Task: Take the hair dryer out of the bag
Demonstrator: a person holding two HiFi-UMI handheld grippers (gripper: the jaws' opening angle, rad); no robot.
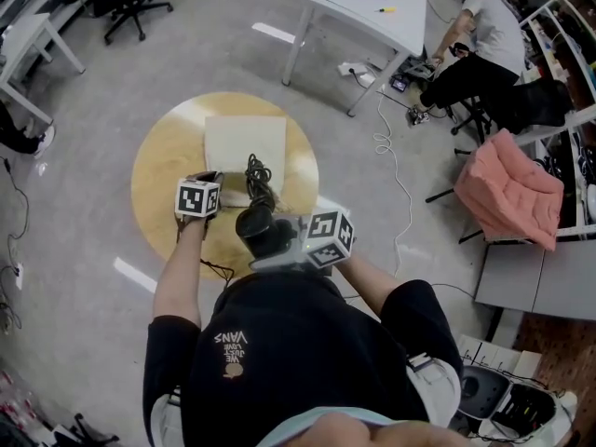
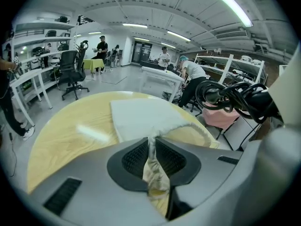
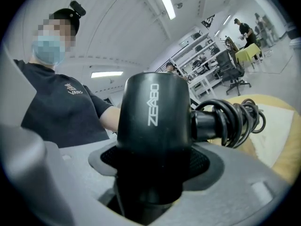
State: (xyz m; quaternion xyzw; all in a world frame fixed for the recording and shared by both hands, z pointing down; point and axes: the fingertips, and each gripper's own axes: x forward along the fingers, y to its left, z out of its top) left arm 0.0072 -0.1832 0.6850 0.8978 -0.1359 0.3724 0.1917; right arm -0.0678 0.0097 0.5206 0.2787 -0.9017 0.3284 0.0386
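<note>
Holding the dryer in the right gripper, fingers clamped on either side of its black barrel, up off the round worktop and close to the body, just beside the near edge of the bag. Looks fully out of the bag already, with the coiled cord sticking out from one end, above the pale cloth in the head view. Pinching a bunched fold of the bag's edge in the left gripper, fingers close together on the cloth, drawing that fold up from the otherwise flat bag on the worktop. Judging by looks: a hard, smooth, rigid plastic shell, probably a fair weight for one grip, and glossy enough to twist or slide between the pads if held off balance. Best taken across the thick barrel, as now, or at the handle near the joint, never by the cord. Seems springy and loose in its loops, that cord, so apt to swing or snag on cloth. Worth keeping the grip firm and near the middle of the body. Needs nothing delicate for the bag: soft, limp, light, lying flat. Remains, probably, only to set the dryer down on bare worktop and let go of the cloth.
</note>
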